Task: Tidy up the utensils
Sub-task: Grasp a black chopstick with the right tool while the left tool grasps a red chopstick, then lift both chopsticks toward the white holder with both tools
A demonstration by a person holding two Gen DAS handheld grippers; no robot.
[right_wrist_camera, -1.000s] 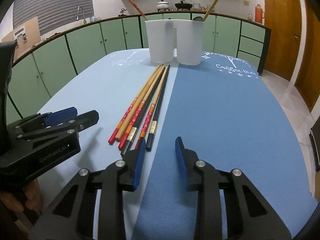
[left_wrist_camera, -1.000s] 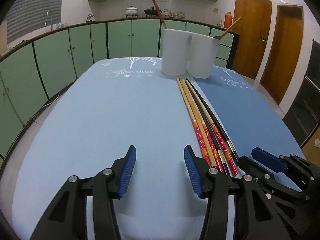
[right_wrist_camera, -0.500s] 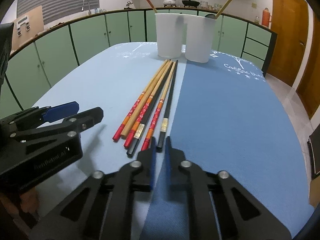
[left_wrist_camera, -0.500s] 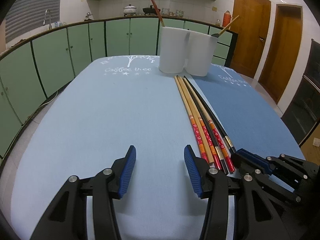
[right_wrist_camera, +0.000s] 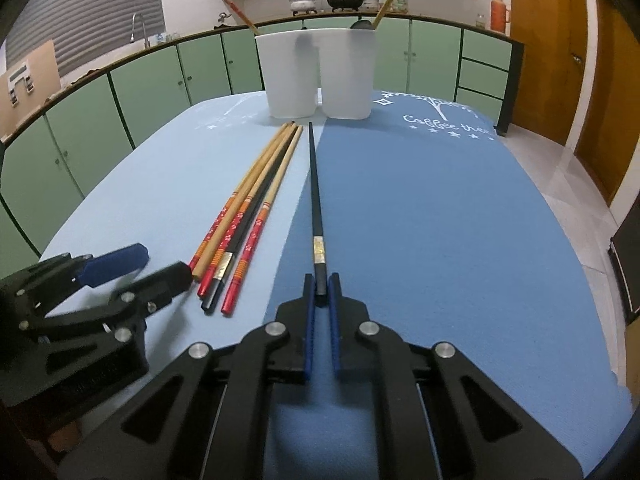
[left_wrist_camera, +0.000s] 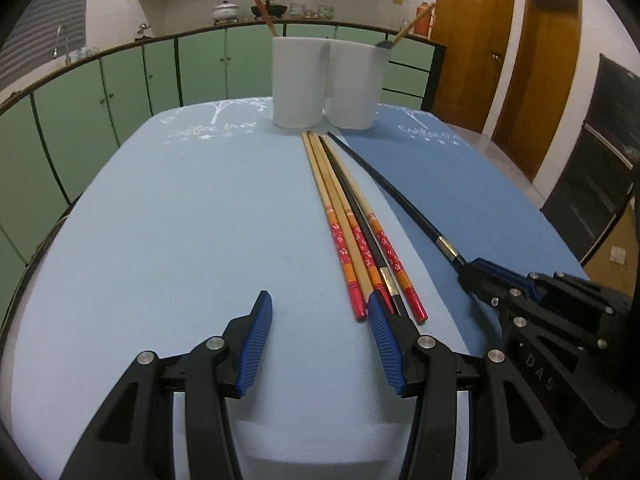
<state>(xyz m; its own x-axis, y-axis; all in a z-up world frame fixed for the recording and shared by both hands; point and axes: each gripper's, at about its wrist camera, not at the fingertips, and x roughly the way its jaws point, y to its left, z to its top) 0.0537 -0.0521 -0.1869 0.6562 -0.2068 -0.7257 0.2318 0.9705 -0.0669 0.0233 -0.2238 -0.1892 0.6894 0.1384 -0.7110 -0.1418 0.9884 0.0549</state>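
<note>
Two white cups [right_wrist_camera: 320,76], five chopsticks [right_wrist_camera: 256,208] loose

The black chopstick [right_wrist_camera: 316,208] carries a gold band near its thick end. The other chopsticks [right_wrist_camera: 244,216] are pale wood or black, with red ends speckled white and striped orange. Two cups [right_wrist_camera: 316,72] are plain white. One mat [left_wrist_camera: 180,220] is light blue, the other mat [right_wrist_camera: 440,220] a deeper blue, both printed with white trees, stars and lettering. The cabinets [right_wrist_camera: 160,80] are green, the doors [left_wrist_camera: 468,40] brown wood.
</note>
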